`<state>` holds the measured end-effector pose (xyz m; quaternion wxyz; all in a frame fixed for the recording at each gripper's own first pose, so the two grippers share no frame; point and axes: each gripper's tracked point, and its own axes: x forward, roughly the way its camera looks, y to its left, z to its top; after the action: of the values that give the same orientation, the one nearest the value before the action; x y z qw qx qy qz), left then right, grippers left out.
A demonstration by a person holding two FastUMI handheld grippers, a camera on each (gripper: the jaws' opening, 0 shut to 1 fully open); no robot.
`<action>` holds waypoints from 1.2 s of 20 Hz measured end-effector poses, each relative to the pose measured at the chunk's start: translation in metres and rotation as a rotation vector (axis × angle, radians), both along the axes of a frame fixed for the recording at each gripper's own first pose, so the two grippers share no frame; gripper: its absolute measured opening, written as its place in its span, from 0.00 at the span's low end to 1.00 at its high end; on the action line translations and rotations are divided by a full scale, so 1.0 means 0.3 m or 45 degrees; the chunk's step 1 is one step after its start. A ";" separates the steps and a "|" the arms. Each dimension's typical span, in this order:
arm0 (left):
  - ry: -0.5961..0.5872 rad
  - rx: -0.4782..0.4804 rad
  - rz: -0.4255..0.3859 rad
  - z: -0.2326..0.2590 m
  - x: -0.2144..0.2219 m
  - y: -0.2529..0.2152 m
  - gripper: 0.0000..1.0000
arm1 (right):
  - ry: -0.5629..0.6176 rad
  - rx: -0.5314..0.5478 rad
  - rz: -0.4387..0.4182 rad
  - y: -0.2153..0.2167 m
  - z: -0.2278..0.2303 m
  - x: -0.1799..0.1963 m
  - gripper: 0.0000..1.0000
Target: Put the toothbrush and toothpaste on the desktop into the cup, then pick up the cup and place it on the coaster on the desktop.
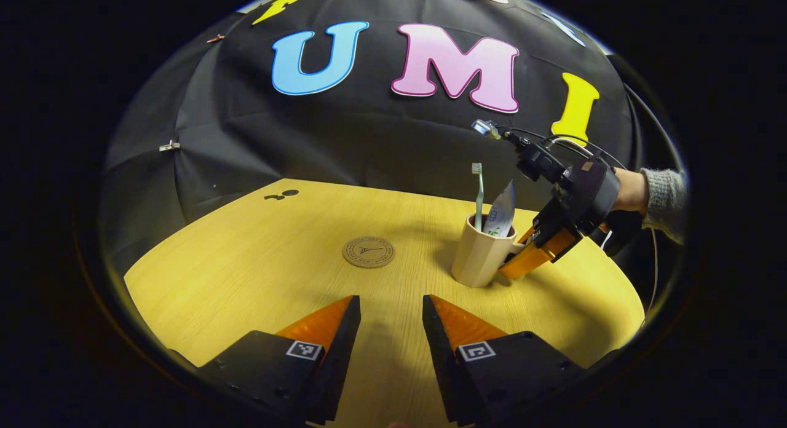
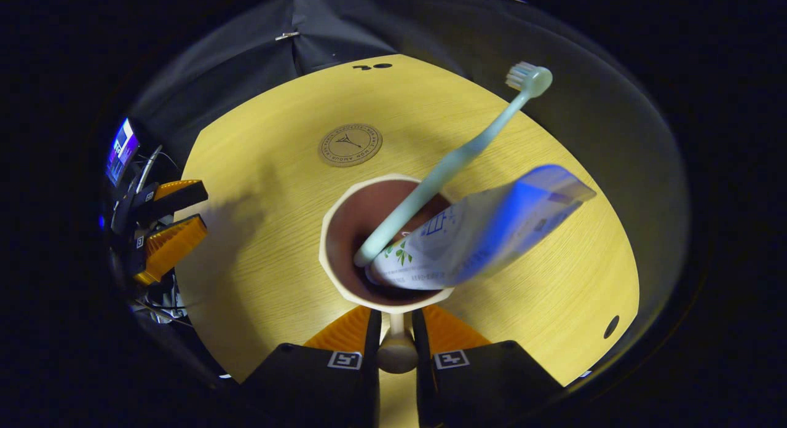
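Right tongs (image 2: pixel 396 329) clamped on cup (image 2: pixel 344 274) handle, left tongs (image 1: pixel 391 320) parted, empty, coaster (image 1: pixel 369 252) lettering unreadable

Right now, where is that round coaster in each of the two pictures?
Left gripper view: the coaster lies near the middle of the table, left of the cup.
Right gripper view: the coaster lies upper centre, beyond the cup.
Shared landmark: the cup, holding the toothbrush.

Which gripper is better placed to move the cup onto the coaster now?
Right. The right gripper has its jaws closed on the handle of the cup, which holds the toothbrush and toothpaste. The left gripper hangs open over bare desktop, short of the coaster.
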<state>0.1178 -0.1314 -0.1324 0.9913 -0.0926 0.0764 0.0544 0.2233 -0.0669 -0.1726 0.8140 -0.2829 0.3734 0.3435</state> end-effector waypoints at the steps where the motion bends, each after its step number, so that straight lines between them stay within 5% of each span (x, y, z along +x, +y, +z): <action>1: 0.002 -0.001 0.003 -0.004 0.003 0.002 0.66 | -0.004 0.001 0.006 0.002 0.005 -0.001 0.27; 11: -0.011 -0.010 0.007 0.014 0.004 0.036 0.66 | -0.088 0.110 -0.020 0.038 0.027 -0.032 0.24; 24: -0.034 -0.060 -0.009 0.011 -0.121 0.167 0.66 | -0.166 0.181 -0.036 0.333 0.174 0.007 0.24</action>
<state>0.0815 -0.0813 -0.1290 0.9899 -0.1162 0.0648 0.0480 0.2255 0.0330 -0.1202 0.8592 -0.2408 0.2983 0.3387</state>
